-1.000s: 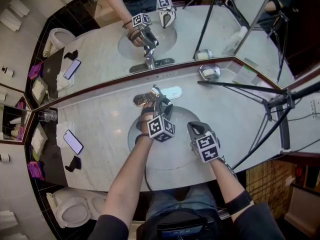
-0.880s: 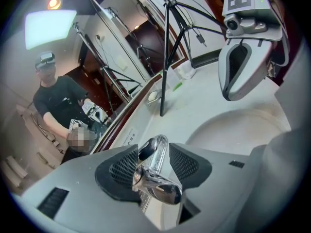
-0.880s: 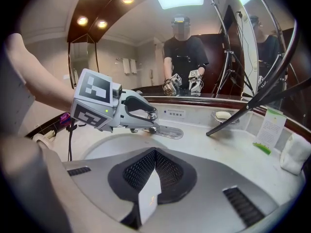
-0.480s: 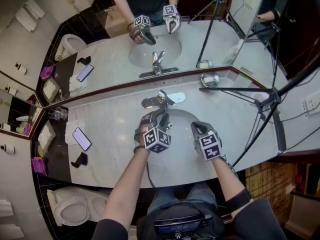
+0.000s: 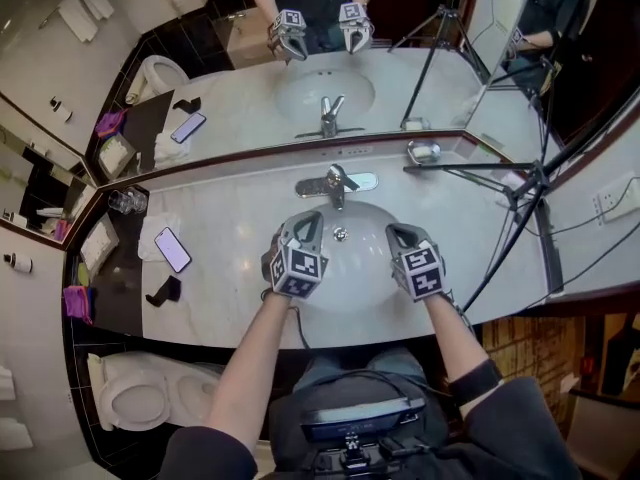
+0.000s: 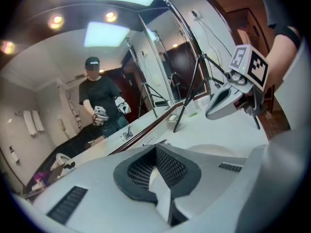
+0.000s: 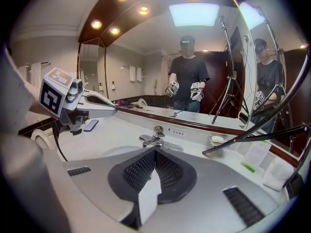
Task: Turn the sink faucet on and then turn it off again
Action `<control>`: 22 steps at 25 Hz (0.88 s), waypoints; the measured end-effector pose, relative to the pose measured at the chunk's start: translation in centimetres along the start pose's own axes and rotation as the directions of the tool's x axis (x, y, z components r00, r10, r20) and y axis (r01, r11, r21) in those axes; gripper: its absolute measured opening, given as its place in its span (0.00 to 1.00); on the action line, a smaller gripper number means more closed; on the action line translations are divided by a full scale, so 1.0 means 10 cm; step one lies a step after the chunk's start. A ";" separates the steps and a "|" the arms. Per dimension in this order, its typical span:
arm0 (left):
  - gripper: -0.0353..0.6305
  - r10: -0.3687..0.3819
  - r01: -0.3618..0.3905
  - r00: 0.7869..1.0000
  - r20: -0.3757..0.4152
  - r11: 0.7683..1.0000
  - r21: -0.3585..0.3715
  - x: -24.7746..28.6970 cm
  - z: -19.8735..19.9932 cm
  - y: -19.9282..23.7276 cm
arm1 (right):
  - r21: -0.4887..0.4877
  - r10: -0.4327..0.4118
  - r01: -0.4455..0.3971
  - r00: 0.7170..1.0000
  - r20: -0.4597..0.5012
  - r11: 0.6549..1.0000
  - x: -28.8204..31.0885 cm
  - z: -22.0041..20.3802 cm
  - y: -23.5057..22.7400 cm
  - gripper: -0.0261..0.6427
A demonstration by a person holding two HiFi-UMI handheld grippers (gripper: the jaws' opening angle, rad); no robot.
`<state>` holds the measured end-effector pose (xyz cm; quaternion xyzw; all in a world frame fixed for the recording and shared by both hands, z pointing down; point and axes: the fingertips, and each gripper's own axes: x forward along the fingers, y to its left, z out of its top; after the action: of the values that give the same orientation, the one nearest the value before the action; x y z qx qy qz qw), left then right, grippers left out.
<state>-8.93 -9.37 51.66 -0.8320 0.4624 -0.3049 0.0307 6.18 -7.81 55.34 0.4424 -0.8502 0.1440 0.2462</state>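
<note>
Marble worktop (image 5: 220, 218) runs below a mirror (image 5: 250, 98), with an oval sink (image 5: 355, 273) set in it. Over the basin, the left hand-held gripper (image 5: 305, 223) has just closed on nothing; the right hand-held gripper (image 5: 400, 234) is closed, empty. The faucet (image 5: 336, 182) stands behind the sink, apart from both.

— Was the faucet (image 5: 337, 182) chrome?
— Polished metal, yes. The counter (image 5: 225, 218) was glossy pale stone. The left hand-held gripper (image 5: 308, 220) and right hand-held gripper (image 5: 397, 232) were matt grey plastic, their pads (image 6: 170, 166) black, dimpled.

White marble counter (image 5: 228, 224) below a wide mirror (image 5: 232, 108); toilet (image 5: 136, 404) at left; ceiling spotlights (image 7: 97, 24) lit.
</note>
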 end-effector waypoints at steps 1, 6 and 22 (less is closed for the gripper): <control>0.06 -0.004 0.005 1.000 0.008 0.999 -0.043 -0.06 -0.03 0.00 | -0.005 -0.003 0.003 1.000 0.002 1.000 -0.04 0.03 0.01 0.07; 0.06 0.013 -0.001 0.998 0.054 0.975 -0.221 -0.36 -0.06 0.14 | -0.035 -0.016 0.016 1.000 0.013 0.999 -0.19 0.16 0.07 0.07; 0.06 0.048 -0.028 0.998 0.040 0.916 -0.399 -0.89 -0.39 0.29 | -0.057 -0.041 0.044 0.998 0.050 0.997 -0.33 0.29 0.14 0.06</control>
<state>-16.65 -3.09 49.64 -0.8188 0.5301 -0.1835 -0.1221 5.81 -6.15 51.11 0.4564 -0.8503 0.1032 0.2408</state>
